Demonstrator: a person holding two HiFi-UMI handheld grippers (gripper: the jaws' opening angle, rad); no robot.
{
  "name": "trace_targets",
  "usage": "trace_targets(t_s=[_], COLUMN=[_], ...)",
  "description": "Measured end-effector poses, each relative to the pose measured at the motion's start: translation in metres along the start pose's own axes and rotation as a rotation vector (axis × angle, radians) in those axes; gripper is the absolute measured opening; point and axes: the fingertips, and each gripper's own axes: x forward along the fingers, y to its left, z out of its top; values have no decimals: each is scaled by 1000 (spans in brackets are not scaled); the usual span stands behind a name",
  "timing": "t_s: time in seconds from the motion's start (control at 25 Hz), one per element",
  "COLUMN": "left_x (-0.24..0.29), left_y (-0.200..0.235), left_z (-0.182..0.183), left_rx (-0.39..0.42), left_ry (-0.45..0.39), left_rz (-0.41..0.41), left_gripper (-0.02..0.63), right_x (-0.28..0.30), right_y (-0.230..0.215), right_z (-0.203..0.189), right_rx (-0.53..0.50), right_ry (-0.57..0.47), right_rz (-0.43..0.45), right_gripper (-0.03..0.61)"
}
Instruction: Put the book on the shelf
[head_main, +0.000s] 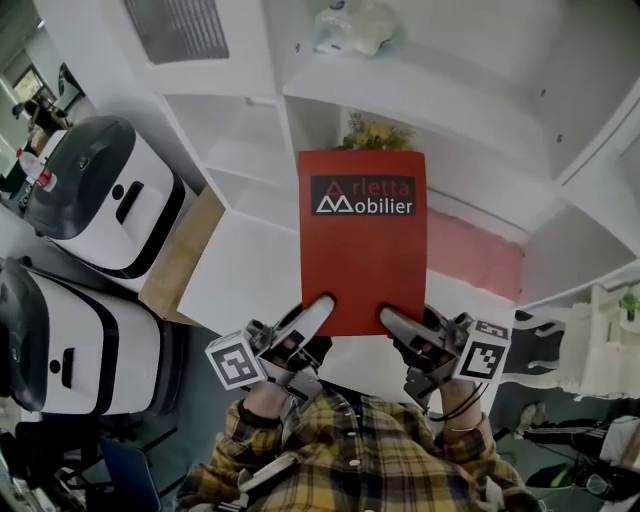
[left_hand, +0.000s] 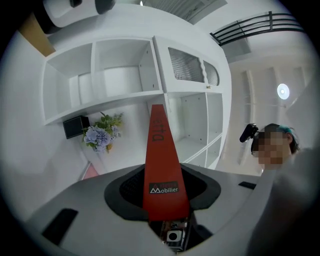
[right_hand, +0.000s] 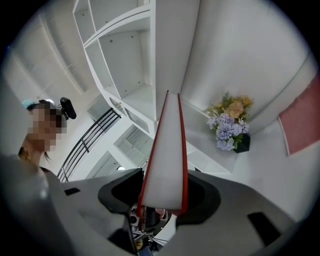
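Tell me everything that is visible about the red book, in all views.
The red book is thin and closed, with a smooth red cover, a black label reading "Mobilier" in white, and white page edges. It is held roughly flat in the air in front of the white shelf. The left gripper and the right gripper each clamp its near edge.

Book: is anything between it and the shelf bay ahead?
Yes: flowers stand in the shelf bay just beyond the far edge of the book. The bays to their left in the head view look bare.
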Motion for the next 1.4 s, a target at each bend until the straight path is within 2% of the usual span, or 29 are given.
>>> trace_targets(t_s=[0.24, 0.56, 0.88, 1.4], left_x=[21, 37, 43, 45], left_y=[8, 5, -5, -37], left_z=[1, -5, -13, -20], left_rx=[-58, -82, -98, -56], left_ry=[97, 180, 206, 214], left_rz=[-35, -79, -113, -164], left_gripper=[178, 178, 178, 178], right_x=[-8, -22, -34, -46], right_y=[-6, -3, 4, 37], right_z=[12, 17, 15, 25], right_rx=[-9, -19, -28, -109], right_ry=[-98, -197, -238, -256], right_rz=[-72, -121, -146, -115], right_gripper=[215, 215, 215, 213])
